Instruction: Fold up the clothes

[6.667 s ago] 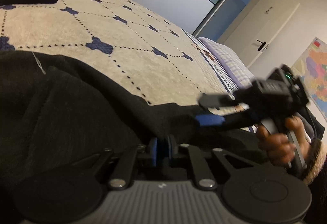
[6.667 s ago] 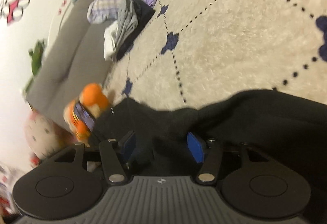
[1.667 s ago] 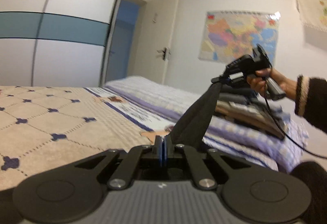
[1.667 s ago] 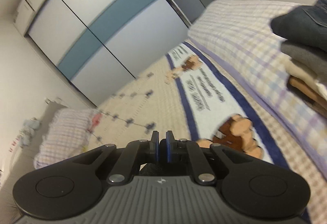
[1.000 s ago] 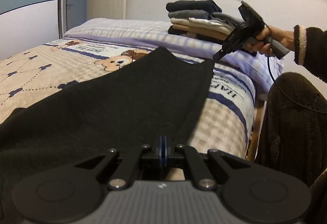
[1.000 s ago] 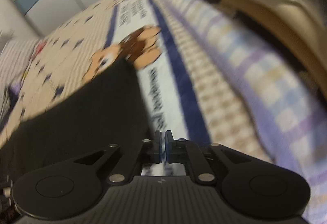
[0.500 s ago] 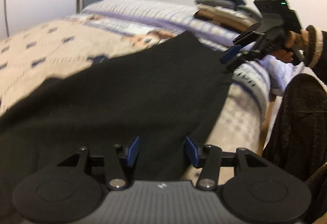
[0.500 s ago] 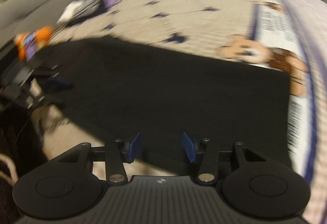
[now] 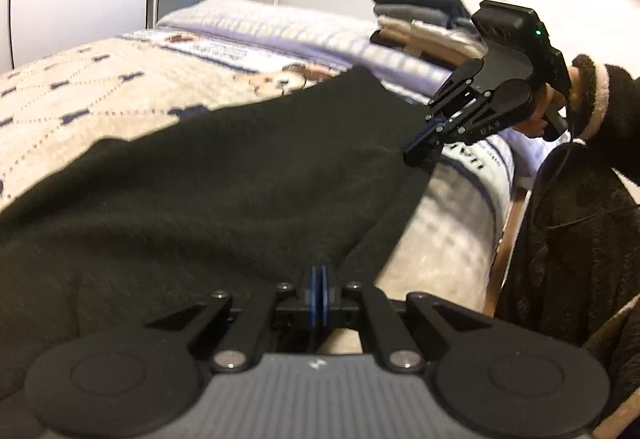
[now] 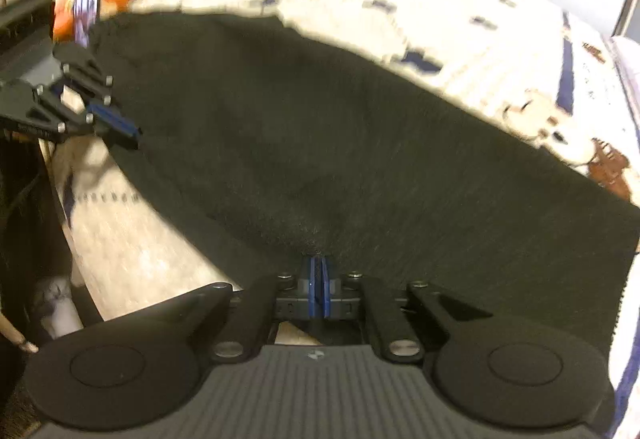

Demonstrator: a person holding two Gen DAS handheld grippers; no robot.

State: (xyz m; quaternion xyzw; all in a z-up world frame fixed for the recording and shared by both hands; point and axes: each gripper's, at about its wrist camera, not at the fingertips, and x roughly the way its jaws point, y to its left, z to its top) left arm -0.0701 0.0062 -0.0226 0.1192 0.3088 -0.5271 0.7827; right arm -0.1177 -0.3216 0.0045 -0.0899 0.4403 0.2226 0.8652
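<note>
the black garment (image 9: 224,175) is spread flat on the bed cover (image 9: 80,79). its near edge is clamped by the left gripper (image 9: 319,289) and by the right gripper (image 10: 319,289), both just closed on the cloth.

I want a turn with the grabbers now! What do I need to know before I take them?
Left gripper: its jaws just closed, pinching the near edge of the black fleece garment.
Right gripper: jaws just closed too, pinching the same edge further along.
The garment lies spread flat on the beige patterned bedspread.
Folded clothes stack sits at the bed's far end.
Done: spreading. Left: every fold, then probably stacking.
</note>
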